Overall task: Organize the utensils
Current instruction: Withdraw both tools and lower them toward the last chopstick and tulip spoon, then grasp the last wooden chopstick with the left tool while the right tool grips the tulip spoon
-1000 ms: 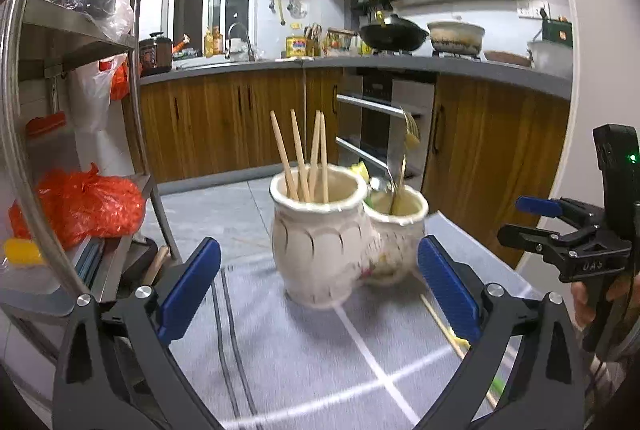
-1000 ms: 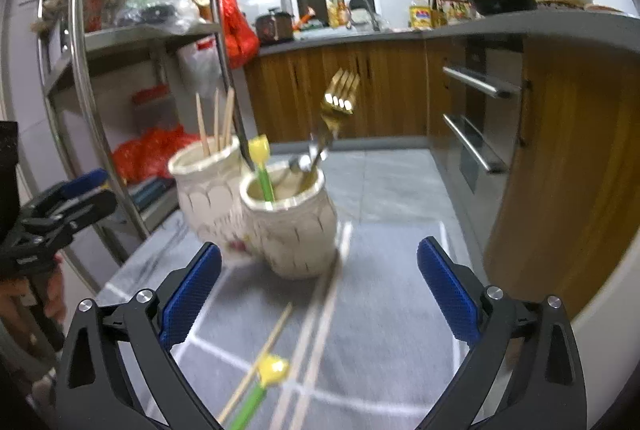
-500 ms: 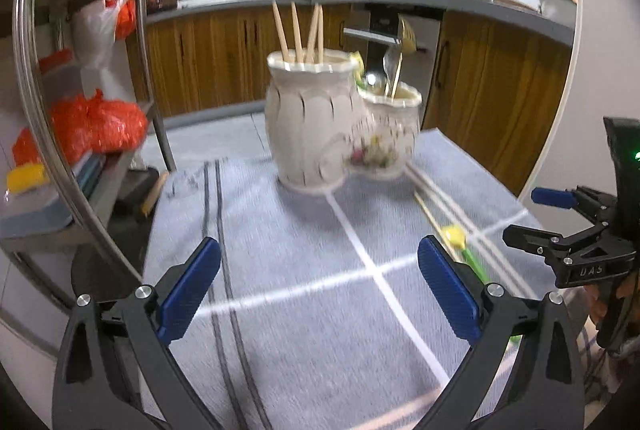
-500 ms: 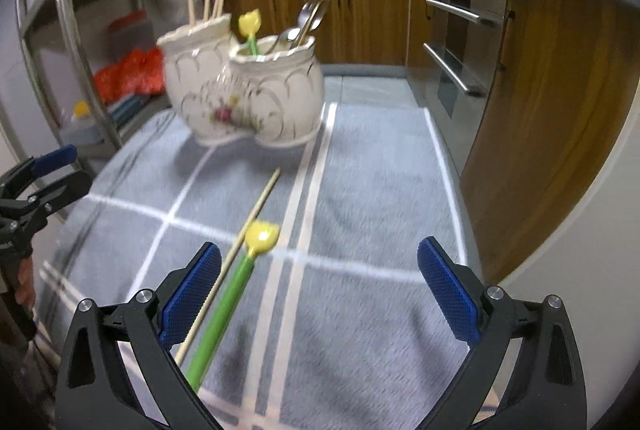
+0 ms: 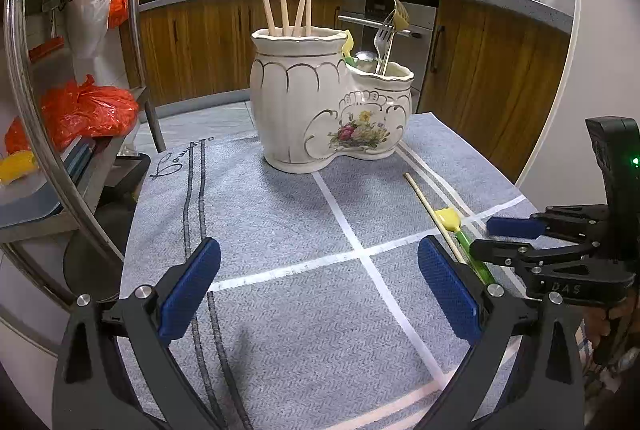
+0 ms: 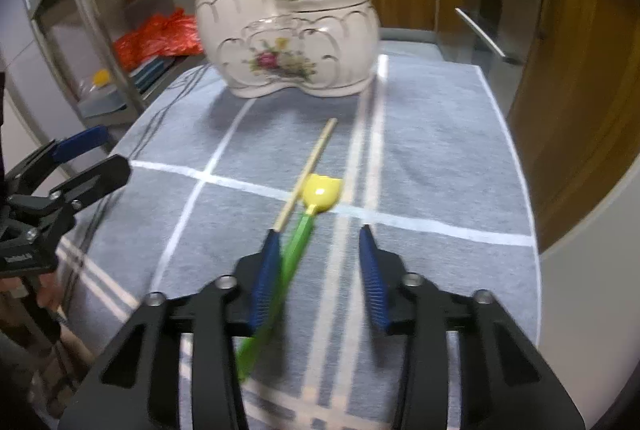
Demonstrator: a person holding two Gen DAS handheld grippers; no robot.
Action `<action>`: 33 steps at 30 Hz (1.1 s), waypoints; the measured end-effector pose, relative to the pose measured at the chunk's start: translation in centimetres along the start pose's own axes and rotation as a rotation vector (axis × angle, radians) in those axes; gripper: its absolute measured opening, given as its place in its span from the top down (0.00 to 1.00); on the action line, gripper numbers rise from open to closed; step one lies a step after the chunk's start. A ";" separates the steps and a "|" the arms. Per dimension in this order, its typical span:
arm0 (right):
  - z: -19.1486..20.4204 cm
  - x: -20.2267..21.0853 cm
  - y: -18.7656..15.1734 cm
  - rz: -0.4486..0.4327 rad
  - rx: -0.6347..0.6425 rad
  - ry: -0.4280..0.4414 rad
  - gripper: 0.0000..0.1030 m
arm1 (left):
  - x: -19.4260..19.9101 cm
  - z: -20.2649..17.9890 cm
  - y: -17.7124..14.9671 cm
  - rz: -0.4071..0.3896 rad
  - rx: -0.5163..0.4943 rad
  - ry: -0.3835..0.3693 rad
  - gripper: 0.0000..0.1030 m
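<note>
Over tablecloth (image 6: 440, 133), right tongs (image 6: 318, 270) closing

The left gripper (image 5: 320, 290) hovers wide open and angled downward, while the right gripper (image 6: 318, 278) points steeply down, its jaws closing.

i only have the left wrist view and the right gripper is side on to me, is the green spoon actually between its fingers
observer: Yes. In the right wrist view the green spoon has its handle running between the pads of the right gripper, close against the pad on the picture's left. The jaws are closing, and the other pad is not on it yet.
operator: ok and the chopstick next to it, is that getting caught too
observer: The chopstick runs down to the tip of that same pad and is hidden there. I cannot tell whether it is inside the gap.
</note>
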State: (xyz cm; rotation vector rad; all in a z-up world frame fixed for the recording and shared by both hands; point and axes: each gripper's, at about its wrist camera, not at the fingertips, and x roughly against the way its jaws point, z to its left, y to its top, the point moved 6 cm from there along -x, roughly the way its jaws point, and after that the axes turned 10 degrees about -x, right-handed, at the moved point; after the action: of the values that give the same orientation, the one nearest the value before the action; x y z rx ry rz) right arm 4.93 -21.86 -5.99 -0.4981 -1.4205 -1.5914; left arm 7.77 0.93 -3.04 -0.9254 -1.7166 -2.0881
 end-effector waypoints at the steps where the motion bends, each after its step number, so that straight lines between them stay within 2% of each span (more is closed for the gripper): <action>1: 0.4 -0.2 -0.1 0.009 0.012 0.003 0.72 | 0.0 -0.1 0.0 0.000 -0.002 -0.002 0.06; 5: 0.6 -0.6 -0.2 0.012 0.034 -0.021 0.78 | 0.1 -0.4 0.1 -0.003 -0.007 -0.006 0.06; 6: 0.5 -0.7 -0.1 0.012 0.036 -0.024 0.84 | 0.1 -0.5 0.2 -0.004 -0.009 -0.007 0.06; 10: 0.2 -0.7 0.1 0.010 0.040 -0.021 0.90 | 0.1 -1.1 0.2 -0.003 -0.020 -0.017 0.06; 18: -1.6 0.1 0.9 -0.024 0.024 -0.048 0.90 | -0.4 -2.4 0.4 0.008 -0.045 -0.040 0.06; 23: -2.9 0.0 1.2 -0.033 0.013 -0.080 0.90 | -1.3 -3.9 0.4 0.046 -0.048 -0.077 0.06; 24: -3.1 -0.1 1.3 -0.034 0.010 -0.081 0.90 | -1.6 -4.4 0.4 0.057 -0.048 -0.085 0.09; 28: -3.5 -0.1 1.3 -0.034 -0.001 -0.079 0.90 | -2.9 -6.7 -0.1 0.113 -0.052 -0.164 0.37; 29: -3.6 -0.1 1.2 -0.033 -0.001 -0.078 0.90 | -3.2 -7.4 -0.3 0.130 -0.060 -0.184 0.41; 32: -3.6 -0.1 1.2 -0.032 -0.004 -0.074 0.90 | -3.6 -8.7 -0.6 0.148 -0.091 -0.197 0.52; 33: -3.6 -0.1 1.1 -0.031 -0.004 -0.072 0.90 | -3.9 -9.0 -0.8 0.162 -0.104 -0.196 0.61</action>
State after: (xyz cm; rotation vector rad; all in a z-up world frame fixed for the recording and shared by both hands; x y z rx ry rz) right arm 6.90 -25.12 -6.37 -0.5426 -1.4852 -1.6159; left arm 7.57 -8.07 -6.89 -1.2932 -1.5735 -2.0546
